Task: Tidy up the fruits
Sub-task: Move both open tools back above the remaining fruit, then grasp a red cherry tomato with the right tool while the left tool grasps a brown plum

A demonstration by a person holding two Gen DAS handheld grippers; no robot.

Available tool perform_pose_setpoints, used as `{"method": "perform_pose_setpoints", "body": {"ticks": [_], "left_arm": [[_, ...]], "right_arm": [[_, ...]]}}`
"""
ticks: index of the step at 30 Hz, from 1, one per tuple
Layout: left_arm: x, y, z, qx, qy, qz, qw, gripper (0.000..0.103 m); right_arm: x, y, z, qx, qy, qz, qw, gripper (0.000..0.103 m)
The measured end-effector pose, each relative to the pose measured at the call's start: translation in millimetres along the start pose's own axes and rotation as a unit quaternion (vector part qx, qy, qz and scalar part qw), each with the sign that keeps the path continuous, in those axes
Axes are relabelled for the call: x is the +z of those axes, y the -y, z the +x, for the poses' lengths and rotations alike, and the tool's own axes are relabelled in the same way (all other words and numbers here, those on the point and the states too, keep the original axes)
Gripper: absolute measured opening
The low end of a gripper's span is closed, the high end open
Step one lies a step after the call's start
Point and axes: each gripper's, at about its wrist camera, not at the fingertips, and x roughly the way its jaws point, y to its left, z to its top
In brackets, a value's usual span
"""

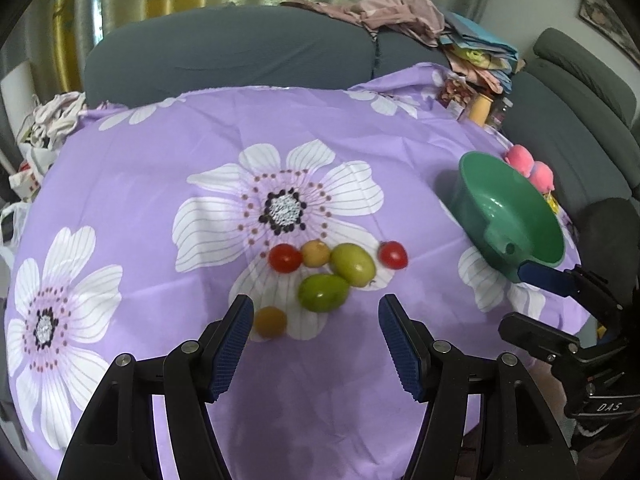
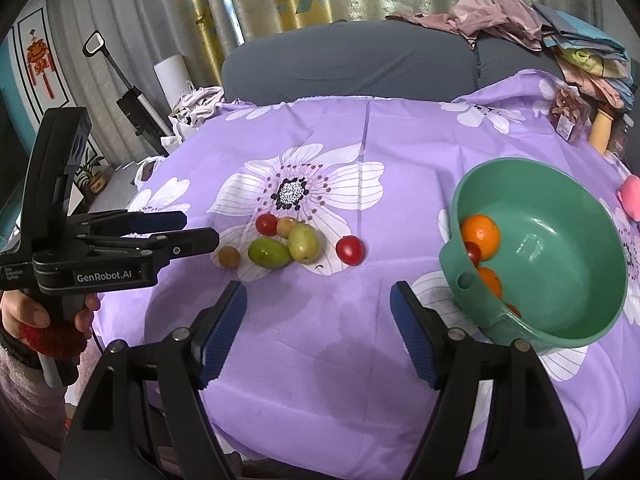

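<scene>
Your left hand-held gripper hangs nearest, jaws spread with nothing between them, just short of the fruit. Your right hand-held gripper also stands spread and empty, over bare purple cloth on the tabletop.

Beyond the fingertips six loose fruits lie in one cluster: one small brownish fruit nearest, then two green oval fruits touching each other, two red tomatoes and one small yellowish fruit between the left tomato and the farther green one. The right tomato sits a little apart.

To your right stands one green bowl, tilted. In it you can count two oranges and one red tomato; an orange sliver at the rim may be a further fruit.

Farthest, one grey sofa carries piled clothes.
</scene>
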Motion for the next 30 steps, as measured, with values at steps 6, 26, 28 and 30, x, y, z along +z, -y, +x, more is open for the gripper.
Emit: {"method": "perform_pose_setpoints", "body": {"ticks": [6, 26, 28, 30], "left_arm": [[-4.8, -14.8, 2.9, 0.012, -0.005, -0.008, 0.9999, 0.065], [-12.7, -42.4, 18.2, 0.023, -0.014, 0.025, 0.9993, 0.065], [-14.2, -42.2, 20.1, 0.014, -0.016, 0.033, 0.9992, 0.065], [-15.1, -41.4, 23.6, 0.010, -0.022, 0.038, 0.9990, 0.065]], "right_arm": [[0.9, -1.9, 12.2, 0.000, -0.015, -0.003, 1.000, 0.074], [9.5, 10.5, 58.2, -0.012, -0.051, 0.002, 0.999, 0.074], [9.8, 10.4, 62.0, -0.013, -0.051, -0.001, 0.999, 0.073], [10.8, 13.9, 66.7, -0.016, -0.053, 0.009, 0.998, 0.073]]}}
